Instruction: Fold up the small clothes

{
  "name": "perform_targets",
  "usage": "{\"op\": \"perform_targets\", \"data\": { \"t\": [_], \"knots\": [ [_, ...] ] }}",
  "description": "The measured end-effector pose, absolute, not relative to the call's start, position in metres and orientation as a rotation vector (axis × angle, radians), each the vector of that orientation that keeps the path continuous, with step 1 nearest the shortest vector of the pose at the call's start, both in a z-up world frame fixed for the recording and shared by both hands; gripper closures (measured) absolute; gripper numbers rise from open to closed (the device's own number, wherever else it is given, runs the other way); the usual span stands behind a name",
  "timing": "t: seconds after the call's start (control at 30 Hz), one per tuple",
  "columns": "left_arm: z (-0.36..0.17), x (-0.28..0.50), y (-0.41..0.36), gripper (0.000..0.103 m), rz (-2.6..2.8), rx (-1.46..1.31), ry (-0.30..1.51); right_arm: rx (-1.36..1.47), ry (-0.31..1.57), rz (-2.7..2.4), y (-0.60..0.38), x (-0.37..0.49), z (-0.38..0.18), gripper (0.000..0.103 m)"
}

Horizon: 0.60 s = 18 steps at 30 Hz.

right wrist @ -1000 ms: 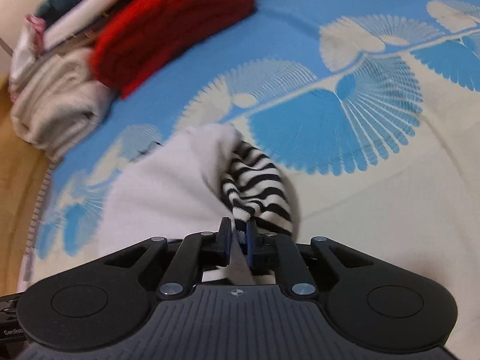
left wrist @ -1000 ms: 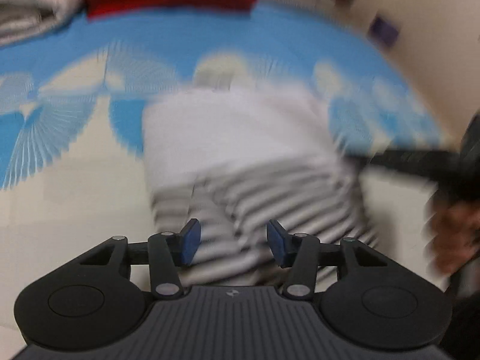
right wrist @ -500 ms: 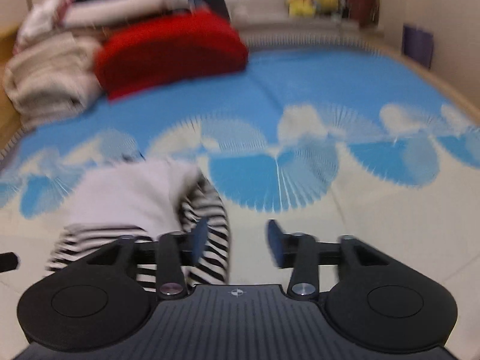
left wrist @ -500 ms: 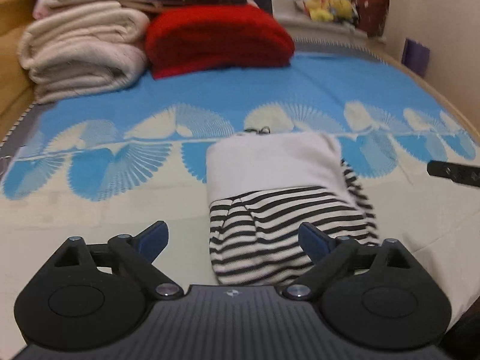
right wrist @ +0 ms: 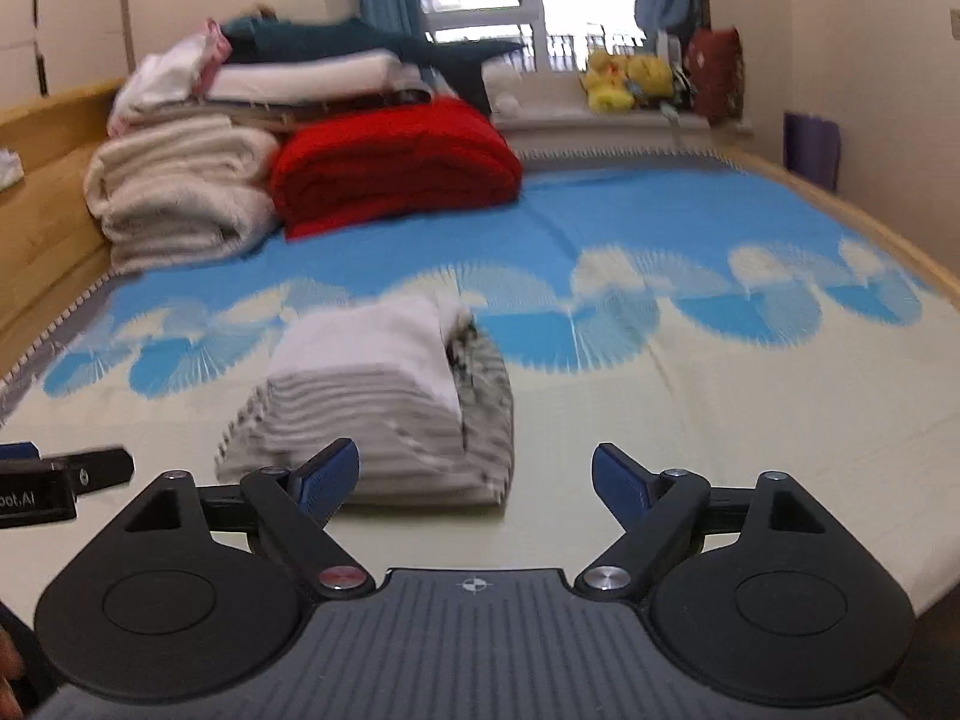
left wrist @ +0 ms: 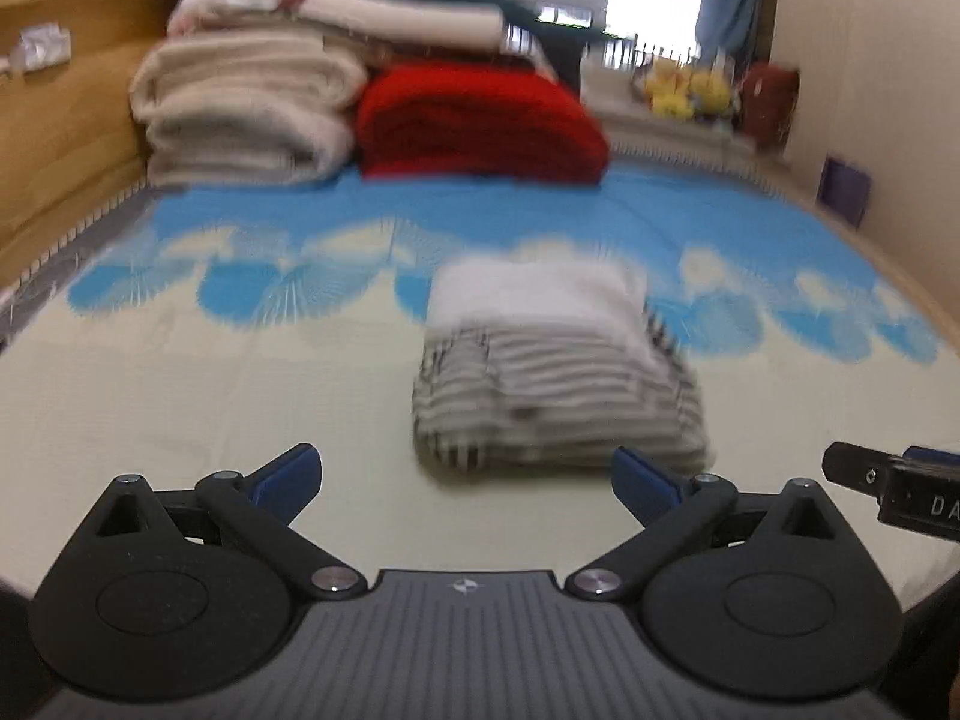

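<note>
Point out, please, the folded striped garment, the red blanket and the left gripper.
Folded striped garment (left wrist: 558,396), left wrist view, striped front.
Red blanket (right wrist: 390,165), right wrist view, front fold.
Left gripper (left wrist: 465,480), left wrist view, between fingertips.

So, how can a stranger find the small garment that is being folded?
Look at the bed cover with blue fan shapes. On its pale near part lies one small folded garment, alone. It is white with black stripes, unlike the red blanket far behind.

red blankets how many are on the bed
1: the red blanket lies folded at the far end of the bed, beside the cream blankets. Others could be hidden behind that pile.
</note>
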State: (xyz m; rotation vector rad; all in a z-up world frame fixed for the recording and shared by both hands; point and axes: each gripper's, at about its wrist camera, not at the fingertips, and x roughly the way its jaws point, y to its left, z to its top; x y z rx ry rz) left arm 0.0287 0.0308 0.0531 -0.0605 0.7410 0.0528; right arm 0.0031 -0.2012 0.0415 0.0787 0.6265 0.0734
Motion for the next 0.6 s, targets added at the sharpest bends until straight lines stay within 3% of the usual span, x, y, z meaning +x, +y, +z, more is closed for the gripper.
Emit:
{"op": "perform_targets", "data": {
  "t": [0.07, 0.6],
  "knots": [
    [0.046, 0.038, 0.034, 0.000, 0.034, -0.123, 0.826, 0.065, 0.699, 0.073, -0.193, 0.002, 0.029, 0.017],
    [0.039, 0.050, 0.024, 0.000, 0.004, -0.088, 0.764, 0.010, 0.727, 0.059, -0.171, 0.020, 0.015, 0.017]
  ]
}}
